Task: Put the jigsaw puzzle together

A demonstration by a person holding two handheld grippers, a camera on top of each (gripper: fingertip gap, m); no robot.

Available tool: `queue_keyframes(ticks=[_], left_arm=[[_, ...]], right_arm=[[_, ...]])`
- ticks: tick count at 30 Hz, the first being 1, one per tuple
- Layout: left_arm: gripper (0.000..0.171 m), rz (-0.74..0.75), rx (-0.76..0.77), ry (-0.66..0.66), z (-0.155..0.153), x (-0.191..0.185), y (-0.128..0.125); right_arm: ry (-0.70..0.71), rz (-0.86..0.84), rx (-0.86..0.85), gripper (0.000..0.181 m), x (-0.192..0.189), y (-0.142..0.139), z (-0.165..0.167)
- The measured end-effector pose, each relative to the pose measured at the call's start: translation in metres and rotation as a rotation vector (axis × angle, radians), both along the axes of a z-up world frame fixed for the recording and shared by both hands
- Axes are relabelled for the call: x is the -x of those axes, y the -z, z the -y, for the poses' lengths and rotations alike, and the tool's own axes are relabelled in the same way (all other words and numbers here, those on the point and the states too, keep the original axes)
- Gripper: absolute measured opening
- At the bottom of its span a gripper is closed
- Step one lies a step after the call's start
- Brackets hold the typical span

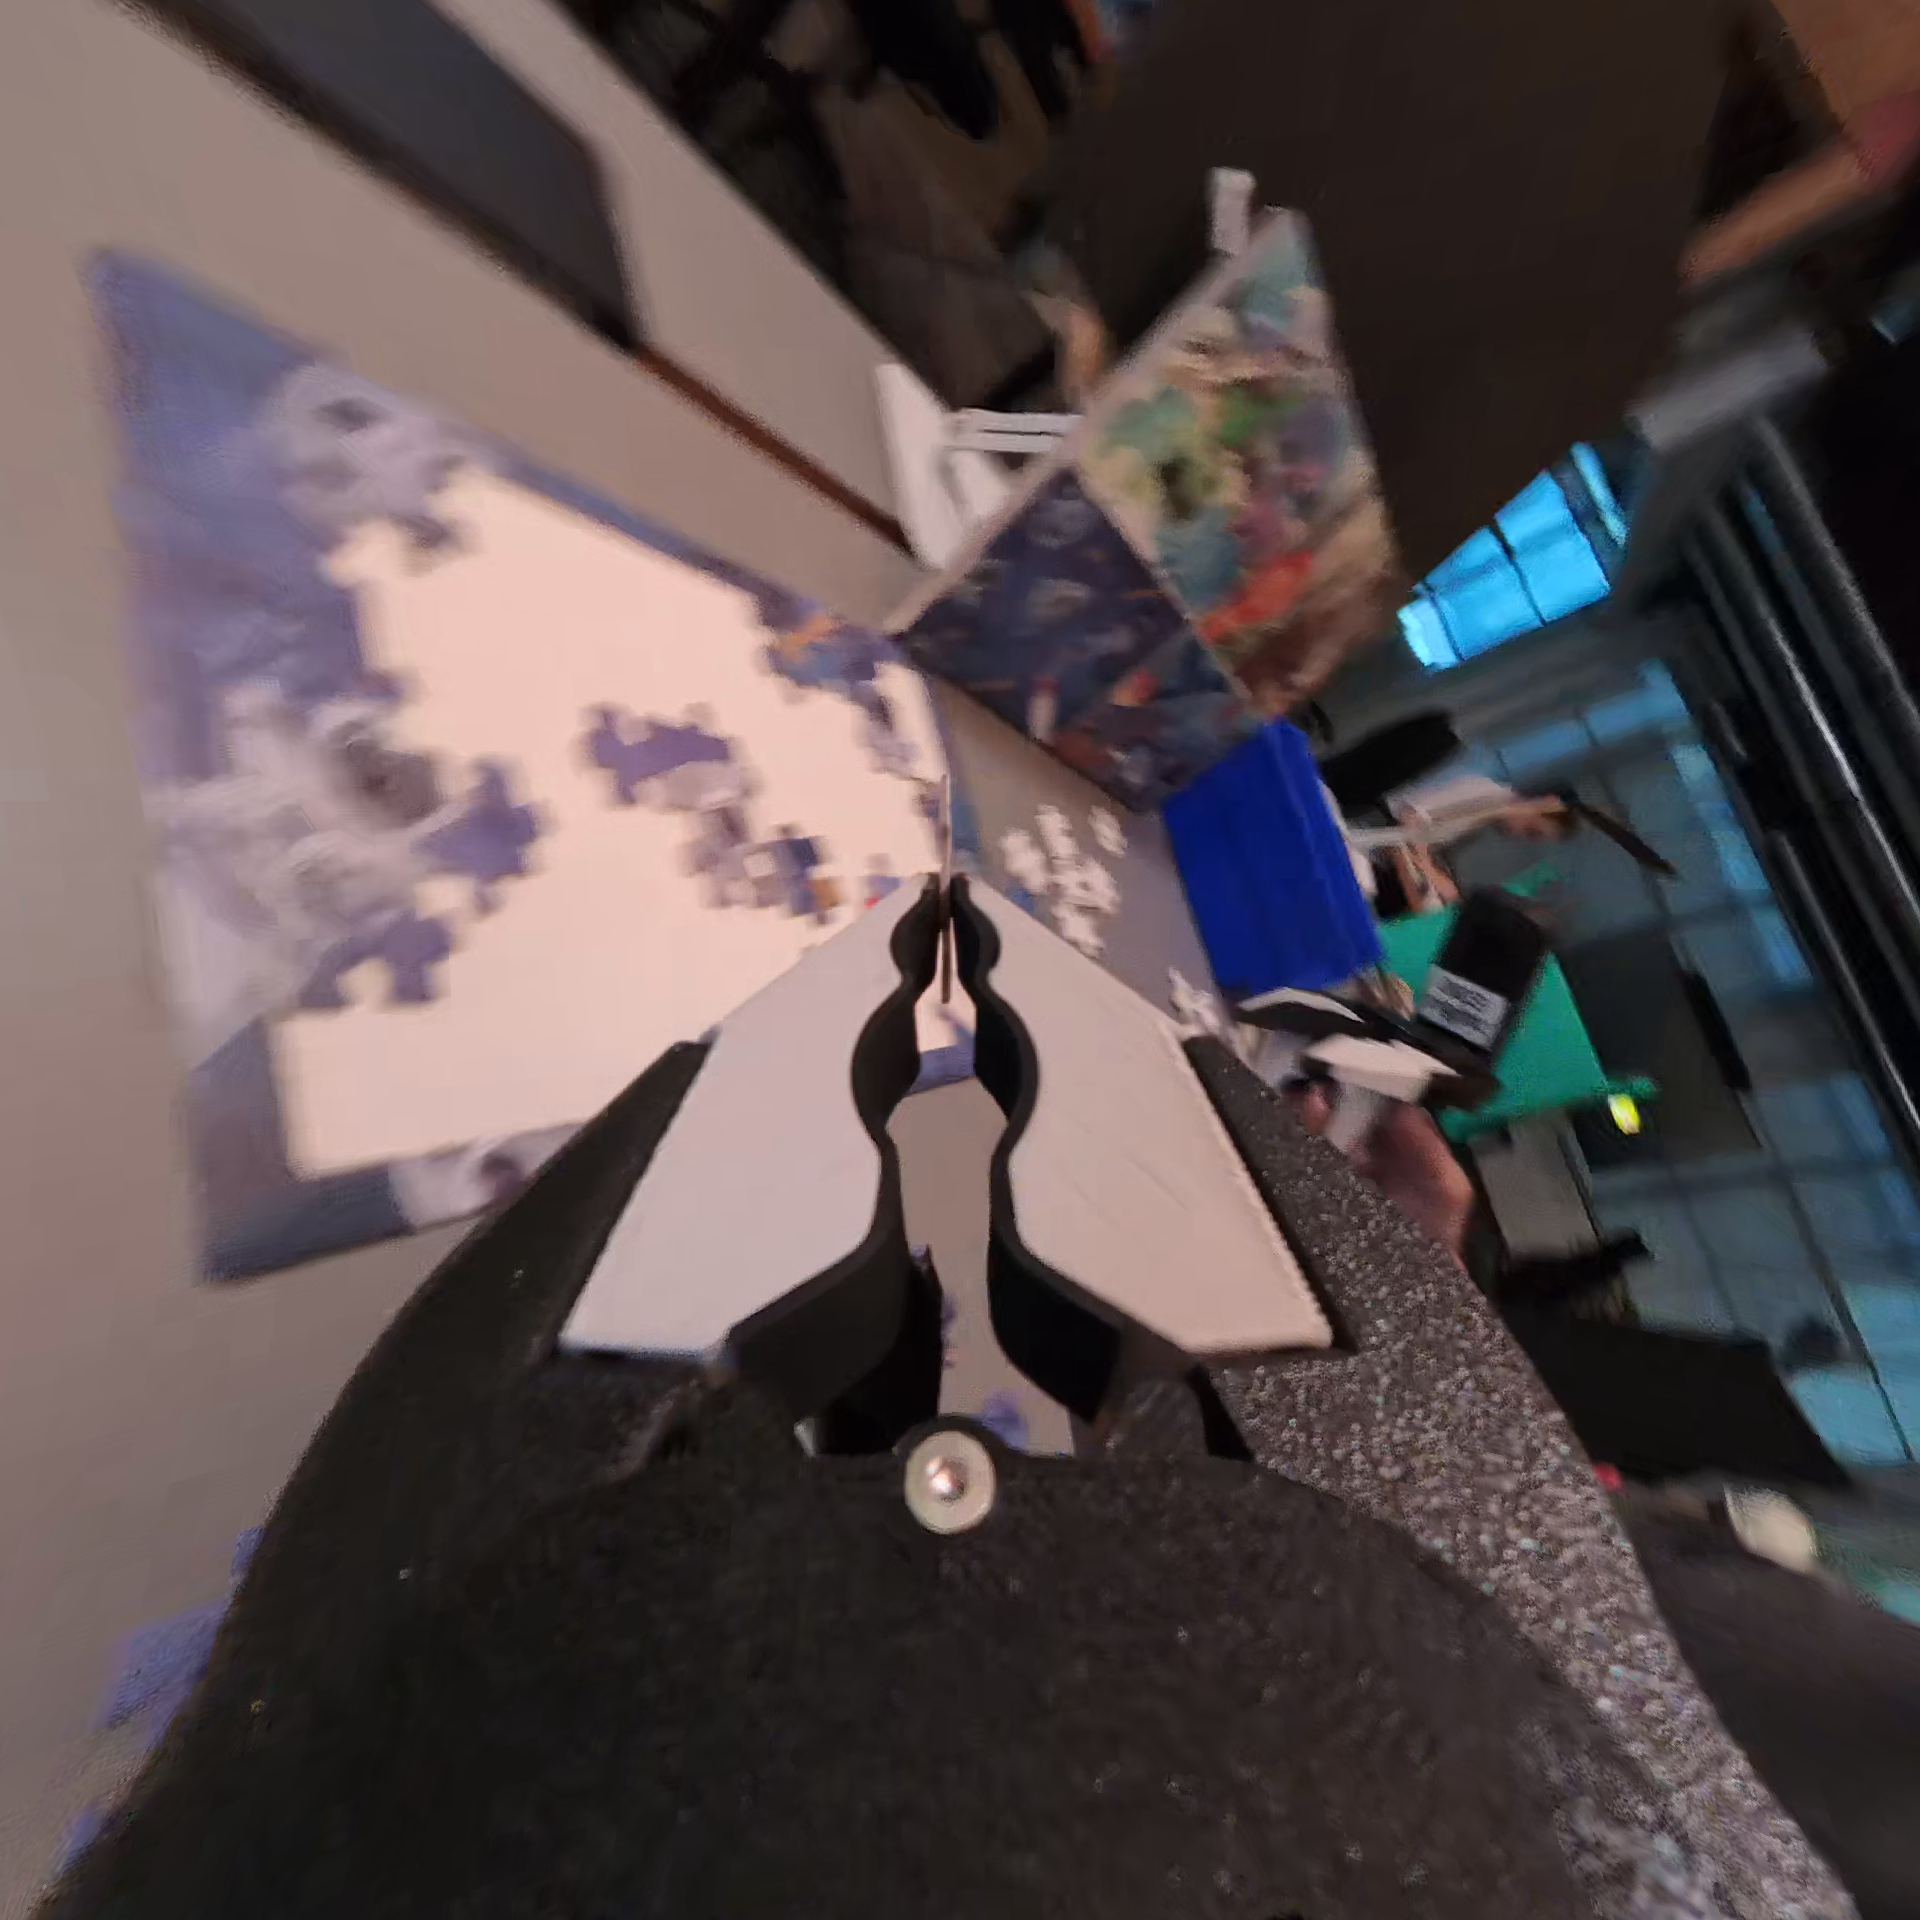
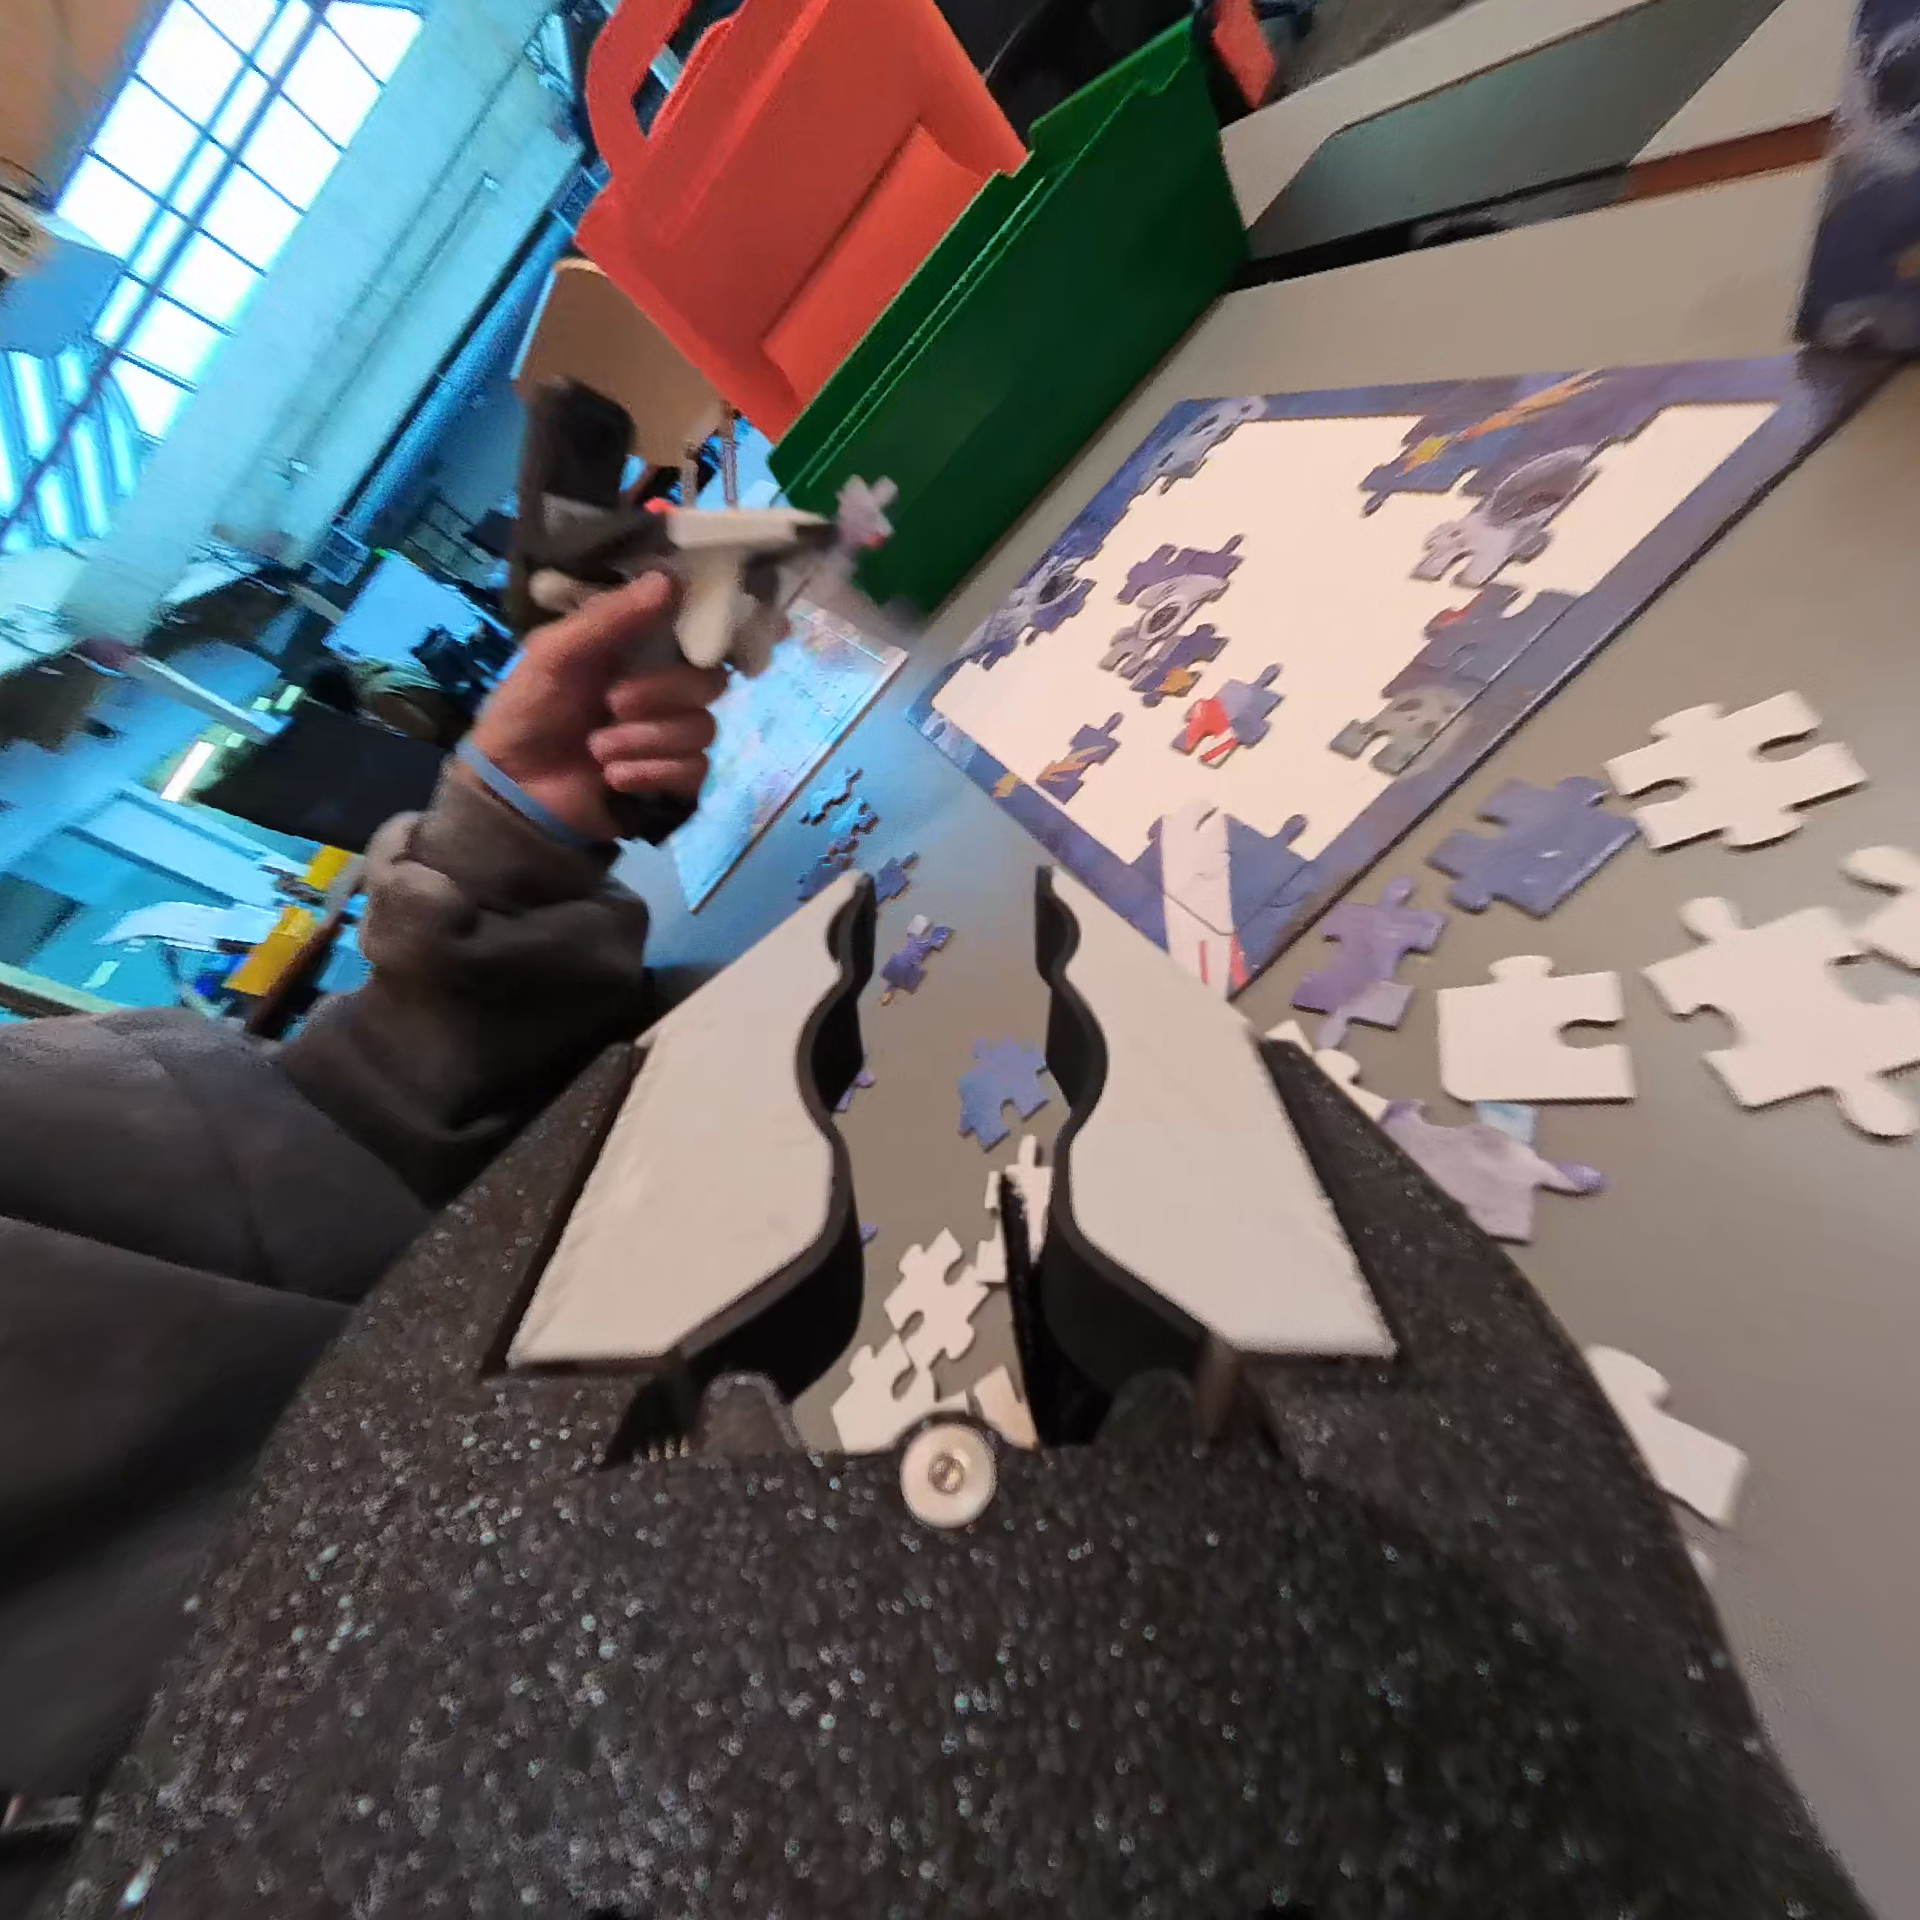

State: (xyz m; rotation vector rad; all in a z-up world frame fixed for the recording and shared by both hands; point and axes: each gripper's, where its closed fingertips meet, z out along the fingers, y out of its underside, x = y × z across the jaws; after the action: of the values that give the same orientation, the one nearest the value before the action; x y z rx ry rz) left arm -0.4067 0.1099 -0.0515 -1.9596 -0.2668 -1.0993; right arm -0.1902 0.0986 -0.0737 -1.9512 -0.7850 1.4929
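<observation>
On the grey table (image 2: 1714,1403): one puzzle tray (image 2: 1621,665), blue-bordered, white inside, partly filled along its edges, with a few joined clusters in the middle. Loose pieces (image 2: 1538,842) lie scattered off the tray's near edge, some face down and white, some blue. Left claw (image 1: 943,891): clenched on a single puzzle piece (image 1: 947,831) held edge-on, raised above the table. Right claw (image 2: 951,904): released, jaws apart, holding nothing, low over the loose pieces. Behind the tray: green bin (image 2: 997,343), orange bin (image 2: 810,177), puzzle box (image 1: 1153,603).
</observation>
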Motion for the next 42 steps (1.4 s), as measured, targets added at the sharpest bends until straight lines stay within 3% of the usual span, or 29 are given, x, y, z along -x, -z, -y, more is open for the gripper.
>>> queue_keyframes(ticks=[3, 5, 7, 9, 12, 14, 19, 22, 28, 33, 36, 42], left_arm=[[0.001, -0.140, -0.093, 0.176, 0.001, -0.032, -0.049], [0.001, -0.205, -0.108, 0.226, -0.007, -0.050, -0.066], [0.001, -0.172, -0.083, 0.254, -0.022, -0.072, -0.070], [0.001, -0.078, -0.021, 0.222, -0.049, -0.085, -0.059], [0.001, 0.031, 0.116, 0.111, -0.090, -0.094, -0.007], [0.001, 0.132, 0.206, 0.047, -0.108, -0.103, 0.028], [0.001, 0.140, 0.275, -0.089, -0.123, -0.109, 0.083], [0.001, 0.154, 0.289, -0.105, -0.122, -0.112, 0.092], [0.001, 0.129, 0.277, -0.096, -0.123, -0.118, 0.095], [0.001, 0.066, 0.262, -0.078, -0.126, -0.123, 0.092], [0.001, 0.032, 0.253, -0.102, -0.128, -0.118, 0.092], [0.001, 0.012, 0.277, -0.101, -0.125, -0.119, 0.099]], right_arm=[[0.004, 0.082, -0.043, 0.032, -0.016, -0.015, 0.002], [-0.021, 0.155, -0.041, 0.035, -0.026, -0.029, 0.012], [-0.045, 0.283, -0.049, 0.037, -0.037, -0.038, 0.023], [-0.058, 0.369, -0.087, 0.037, -0.045, -0.049, 0.030], [-0.121, 0.437, -0.050, 0.039, -0.041, -0.060, 0.032], [-0.115, 0.464, -0.068, 0.039, -0.031, -0.062, 0.011], [-0.045, 0.539, -0.105, 0.032, 0.012, -0.006, -0.076], [0.025, 0.425, -0.172, 0.004, 0.051, 0.024, -0.109], [0.246, 0.417, -0.276, 0.000, 0.071, 0.074, -0.132], [0.296, 0.511, -0.444, 0.000, 0.062, 0.059, -0.148], [0.234, 0.560, -0.374, 0.000, 0.067, 0.073, -0.141], [0.207, 0.598, -0.413, 0.000, 0.074, 0.073, -0.141]])
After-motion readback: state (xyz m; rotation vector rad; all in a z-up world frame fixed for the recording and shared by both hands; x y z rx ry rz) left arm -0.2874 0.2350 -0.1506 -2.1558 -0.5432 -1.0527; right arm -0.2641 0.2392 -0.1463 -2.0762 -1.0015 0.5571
